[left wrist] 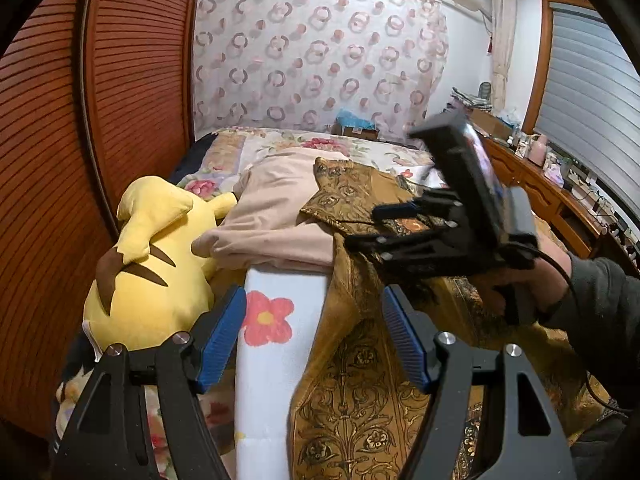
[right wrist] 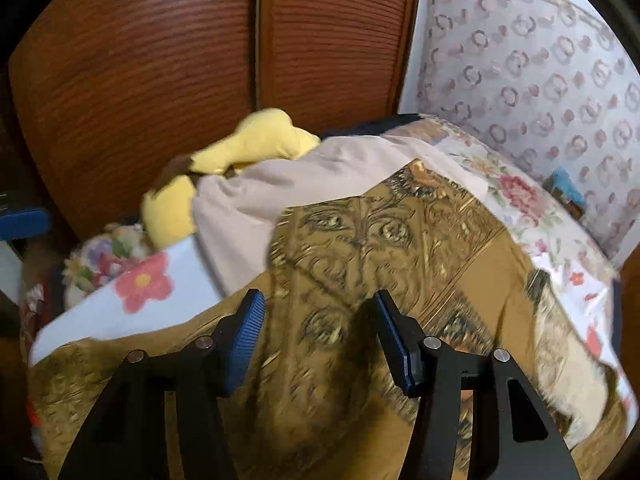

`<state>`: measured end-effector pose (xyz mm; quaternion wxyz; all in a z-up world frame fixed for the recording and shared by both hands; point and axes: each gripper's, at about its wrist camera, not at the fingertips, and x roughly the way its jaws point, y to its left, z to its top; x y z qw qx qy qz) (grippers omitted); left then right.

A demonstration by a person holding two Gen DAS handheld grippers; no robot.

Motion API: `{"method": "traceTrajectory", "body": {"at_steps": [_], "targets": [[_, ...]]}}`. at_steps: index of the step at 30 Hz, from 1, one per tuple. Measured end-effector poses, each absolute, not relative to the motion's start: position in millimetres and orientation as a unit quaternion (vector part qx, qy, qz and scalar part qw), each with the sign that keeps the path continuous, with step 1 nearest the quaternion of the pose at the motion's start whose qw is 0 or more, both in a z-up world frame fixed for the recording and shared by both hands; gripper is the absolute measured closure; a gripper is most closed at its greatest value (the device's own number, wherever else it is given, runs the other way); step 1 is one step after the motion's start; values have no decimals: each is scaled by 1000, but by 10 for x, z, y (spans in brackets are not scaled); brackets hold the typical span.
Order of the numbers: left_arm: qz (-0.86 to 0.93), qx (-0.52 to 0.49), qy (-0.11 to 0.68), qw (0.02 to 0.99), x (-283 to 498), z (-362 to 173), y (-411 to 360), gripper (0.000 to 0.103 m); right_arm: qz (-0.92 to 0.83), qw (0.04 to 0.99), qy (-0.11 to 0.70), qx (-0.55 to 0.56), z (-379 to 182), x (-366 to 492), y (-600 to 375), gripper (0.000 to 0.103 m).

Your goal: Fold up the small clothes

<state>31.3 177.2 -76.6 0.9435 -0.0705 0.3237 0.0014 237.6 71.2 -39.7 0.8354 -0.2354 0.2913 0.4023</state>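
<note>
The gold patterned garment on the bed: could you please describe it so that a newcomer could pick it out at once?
Start from the bed beside the brown louvred wardrobe doors. A yellow plush toy lies by the doors, with a plain beige garment next to it. The gold patterned garment partly overlaps that beige one, and it alone carries dark ornate scrollwork on mustard fabric.

bed (left wrist: 276,360) | on it: gold garment (left wrist: 352,400), beige garment (left wrist: 276,208), yellow plush (left wrist: 152,280)

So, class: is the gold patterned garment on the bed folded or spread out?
Spread out, not neatly folded. The gold patterned garment lies rumpled across the bed, one part overlapping the beige garment.
</note>
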Motion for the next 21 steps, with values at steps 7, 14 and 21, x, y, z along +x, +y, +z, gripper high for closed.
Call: {"method": "traceTrajectory", "body": {"at_steps": [7,14,21], "targets": [[2,-68,325,943,292,-784,1744,32,390,840,299,-227,-333,2479,766,95],[-4,-71,322,944,313,-773,1693,32,359,869,302,-159,-179,2462,280,95],[-18,-64,329,942,444,-790,1501,32,339,886,294,-117,-156,2387,-151,75]]}}
